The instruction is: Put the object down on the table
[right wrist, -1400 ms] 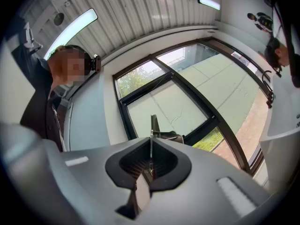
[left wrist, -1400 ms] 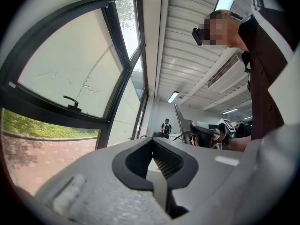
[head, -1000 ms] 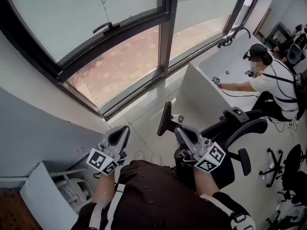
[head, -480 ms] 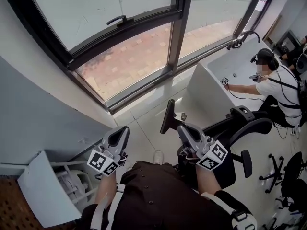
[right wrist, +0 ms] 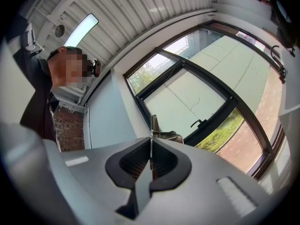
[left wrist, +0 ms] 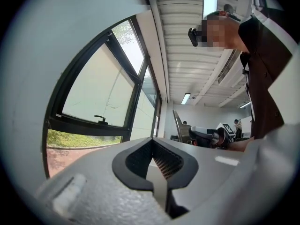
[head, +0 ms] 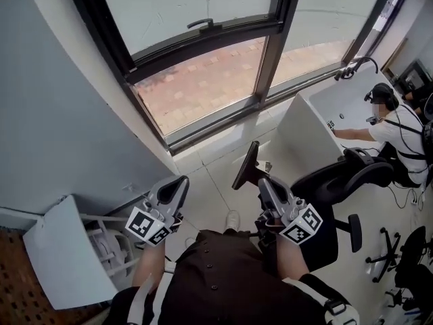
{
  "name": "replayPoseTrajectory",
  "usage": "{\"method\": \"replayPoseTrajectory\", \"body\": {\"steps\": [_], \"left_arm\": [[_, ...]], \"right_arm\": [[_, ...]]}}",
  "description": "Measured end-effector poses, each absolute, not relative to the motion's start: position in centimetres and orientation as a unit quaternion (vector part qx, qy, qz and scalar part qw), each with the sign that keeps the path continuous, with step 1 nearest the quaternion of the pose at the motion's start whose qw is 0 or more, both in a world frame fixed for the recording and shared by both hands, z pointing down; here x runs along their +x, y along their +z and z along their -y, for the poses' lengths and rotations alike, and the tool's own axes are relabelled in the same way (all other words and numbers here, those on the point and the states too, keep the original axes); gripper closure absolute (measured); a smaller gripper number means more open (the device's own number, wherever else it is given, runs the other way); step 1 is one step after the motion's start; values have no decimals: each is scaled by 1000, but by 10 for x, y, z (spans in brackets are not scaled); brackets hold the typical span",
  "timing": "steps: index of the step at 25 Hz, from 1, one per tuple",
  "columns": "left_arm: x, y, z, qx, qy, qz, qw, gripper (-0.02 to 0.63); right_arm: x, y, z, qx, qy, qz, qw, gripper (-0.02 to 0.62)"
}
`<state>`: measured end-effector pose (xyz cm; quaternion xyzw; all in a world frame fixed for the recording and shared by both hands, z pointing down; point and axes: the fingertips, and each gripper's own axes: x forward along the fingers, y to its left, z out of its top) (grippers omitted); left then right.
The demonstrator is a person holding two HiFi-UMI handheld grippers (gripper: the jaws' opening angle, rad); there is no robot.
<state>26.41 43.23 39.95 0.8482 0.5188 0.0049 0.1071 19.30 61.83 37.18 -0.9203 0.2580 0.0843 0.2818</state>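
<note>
Right gripper [head: 262, 183] clamps thin dark plate [head: 245, 165], mid-frame, off any surface. Left gripper [head: 177, 189] jaws pressed together, empty. Judged: placement not started; whole put-down remains.

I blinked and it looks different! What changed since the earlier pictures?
Mostly the head view swung left: the window and the white tub slid rightward, and more grey wall shows. Nothing was grabbed or dropped. The right gripper still clamps the dark flat object; the left gripper stays shut and empty.
</note>
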Motion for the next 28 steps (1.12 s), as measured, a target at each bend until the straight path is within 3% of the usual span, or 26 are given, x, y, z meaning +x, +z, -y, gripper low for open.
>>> {"method": "replayPoseTrajectory", "body": {"steps": [28], "left_arm": [[213, 396, -216, 944, -38, -311, 102, 606]], "right_arm": [[212, 356, -420, -862, 38, -444, 243, 586]]}}
